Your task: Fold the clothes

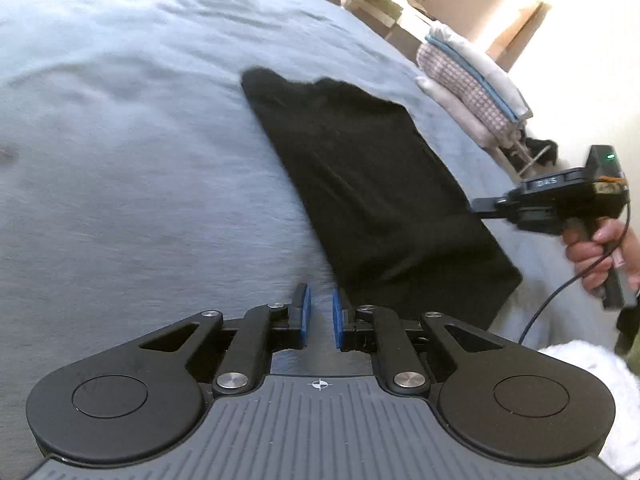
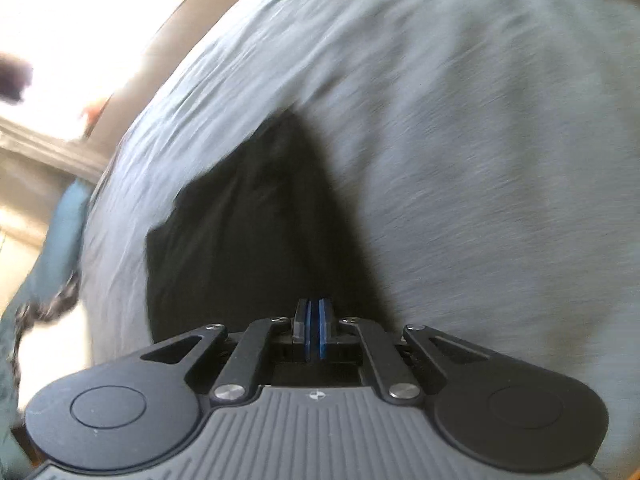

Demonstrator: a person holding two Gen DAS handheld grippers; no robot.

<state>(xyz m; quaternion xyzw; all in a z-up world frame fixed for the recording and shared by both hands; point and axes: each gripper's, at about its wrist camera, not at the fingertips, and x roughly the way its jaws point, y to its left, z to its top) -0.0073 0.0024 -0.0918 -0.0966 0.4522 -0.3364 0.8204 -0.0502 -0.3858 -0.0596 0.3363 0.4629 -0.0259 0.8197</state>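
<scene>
Black garment (image 1: pixel 372 184) just beyond empty fingers (image 1: pixel 339 320)

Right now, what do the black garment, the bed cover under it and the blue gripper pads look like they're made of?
Black garment: soft matte knit, probably cotton jersey; it lies limp with shallow creases. Bed cover: grey-blue woven cloth, matte, with fine wrinkles; the exact fibre is unclear. Blue pads: smooth, likely rubber or soft plastic, set on hard black plastic fingers.

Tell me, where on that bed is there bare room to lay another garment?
The blue sheet lies bare all along the long far side of the folded black garment. It is crowded on the garment's other side, by the bed's edge and the stacked laundry.
</scene>
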